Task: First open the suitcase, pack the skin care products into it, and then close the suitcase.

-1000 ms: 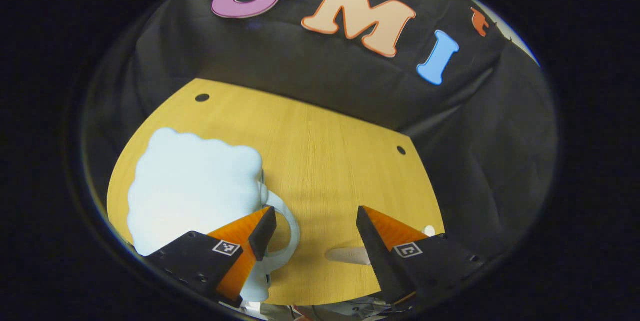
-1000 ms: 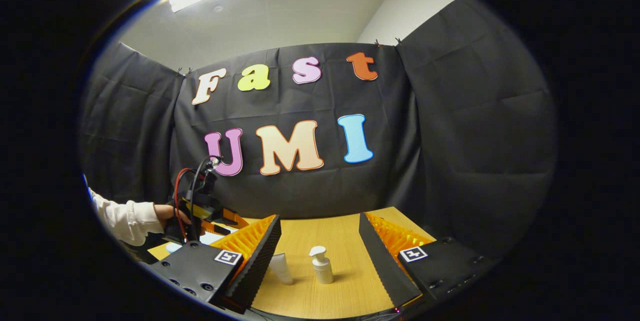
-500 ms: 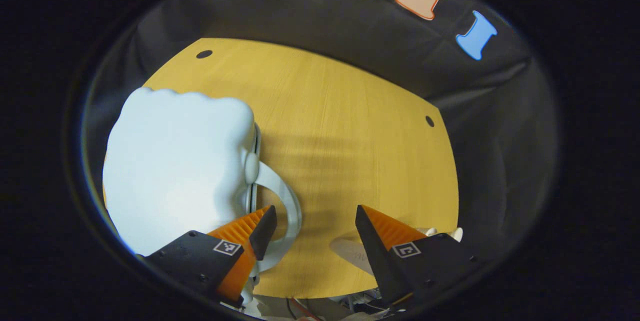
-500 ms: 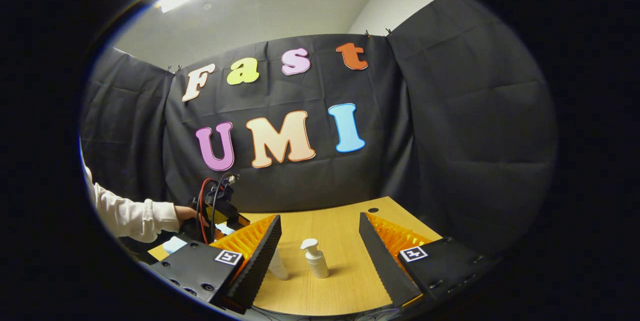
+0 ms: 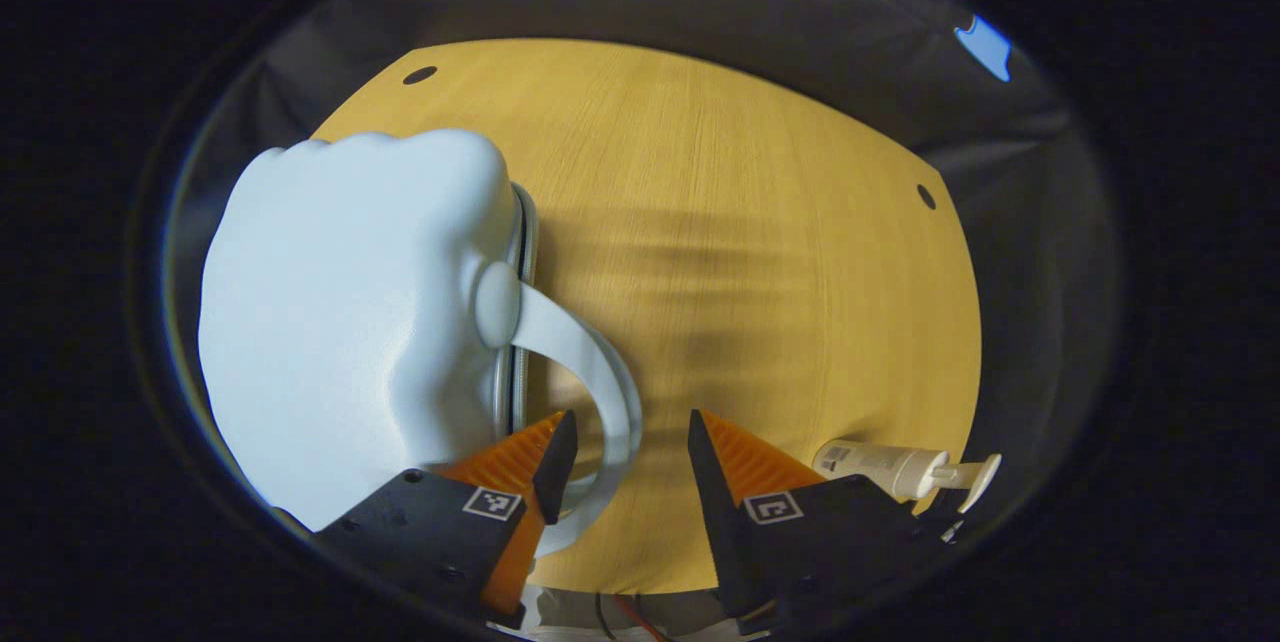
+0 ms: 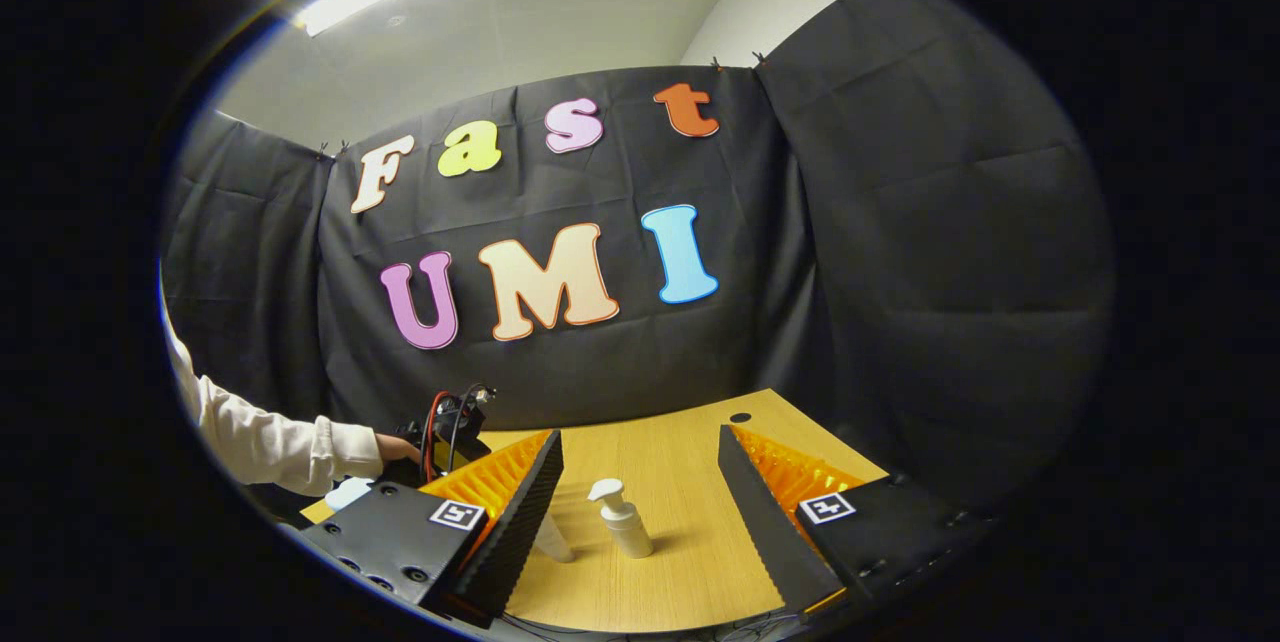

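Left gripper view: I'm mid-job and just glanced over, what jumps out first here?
The pale blue suitcase, lid shut, takes up the left of the wooden table, and its white handle arcs down between the open fingers of the left gripper. At lower right a white pump bottle shows behind the right finger. In the right gripper view it stands between the open fingers of the right gripper.

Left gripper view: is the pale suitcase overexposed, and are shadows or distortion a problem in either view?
Left gripper view: suitcase glares bright, surface detail washed out; soft banded shadows cross the table. Right gripper view: evenly lit, pump bottle sharp, fisheye bends the edges.
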Motion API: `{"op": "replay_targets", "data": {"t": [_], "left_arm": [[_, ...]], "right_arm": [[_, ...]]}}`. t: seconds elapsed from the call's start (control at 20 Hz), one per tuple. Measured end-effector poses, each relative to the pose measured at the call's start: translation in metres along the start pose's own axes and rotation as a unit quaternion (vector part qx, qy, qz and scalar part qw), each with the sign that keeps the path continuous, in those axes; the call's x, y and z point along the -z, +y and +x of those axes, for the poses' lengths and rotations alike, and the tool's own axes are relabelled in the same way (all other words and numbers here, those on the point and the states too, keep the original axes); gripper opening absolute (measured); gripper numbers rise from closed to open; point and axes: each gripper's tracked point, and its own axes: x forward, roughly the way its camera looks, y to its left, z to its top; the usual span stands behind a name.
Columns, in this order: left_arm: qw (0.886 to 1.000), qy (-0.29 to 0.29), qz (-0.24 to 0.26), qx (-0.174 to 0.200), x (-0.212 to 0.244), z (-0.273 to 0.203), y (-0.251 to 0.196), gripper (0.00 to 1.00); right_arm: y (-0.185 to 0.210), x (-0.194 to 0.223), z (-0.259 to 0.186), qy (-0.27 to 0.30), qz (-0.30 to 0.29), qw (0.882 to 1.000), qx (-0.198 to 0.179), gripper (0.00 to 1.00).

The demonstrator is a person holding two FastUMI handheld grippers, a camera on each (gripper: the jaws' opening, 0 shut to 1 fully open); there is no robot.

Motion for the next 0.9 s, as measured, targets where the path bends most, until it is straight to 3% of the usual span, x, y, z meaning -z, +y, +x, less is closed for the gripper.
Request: {"op": "replay_targets", "data": {"t": [0.05, 0.1, 0.25, 0.3, 0.4, 0.55, 0.6, 0.65, 0.9], "left_arm": [[1.000, 0.001, 0.008, -0.007, 0.000, 0.003, 0.002, 0.62], [1.000, 0.002, 0.017, -0.013, 0.000, 0.006, 0.004, 0.51], [0.999, 0.012, 0.033, -0.027, 0.003, 0.014, 0.008, 0.45], [0.999, 0.013, 0.033, -0.031, 0.003, 0.018, 0.009, 0.35], [0.999, 0.018, 0.031, -0.035, 0.004, 0.022, 0.011, 0.27], [0.999, 0.023, 0.021, -0.027, 0.005, 0.025, 0.006, 0.28], [0.999, 0.023, 0.021, -0.030, 0.004, 0.022, 0.007, 0.14], [0.999, 0.022, 0.021, -0.030, 0.004, 0.024, 0.007, 0.11], [0.999, 0.012, 0.029, -0.030, 0.001, 0.014, 0.003, 0.06]], "right_arm": [[-0.003, 0.002, -0.002, 0.000, 0.001, 1.000, 0.002, 0.98], [-0.005, 0.003, 0.000, 0.002, 0.003, 1.000, 0.003, 0.98], [-0.006, 0.010, 0.002, 0.012, 0.008, 1.000, 0.000, 0.98], [-0.006, 0.009, 0.002, 0.012, 0.008, 1.000, -0.002, 0.98], [-0.008, 0.007, 0.004, 0.009, 0.005, 1.000, -0.003, 0.98], [-0.010, 0.009, 0.008, 0.012, 0.005, 1.000, -0.007, 0.98], [-0.011, 0.010, 0.010, 0.014, 0.006, 1.000, -0.008, 0.98], [-0.012, 0.011, 0.009, 0.014, 0.008, 1.000, -0.012, 0.98], [-0.014, 0.011, 0.014, 0.012, 0.009, 1.000, -0.024, 0.98]]}}
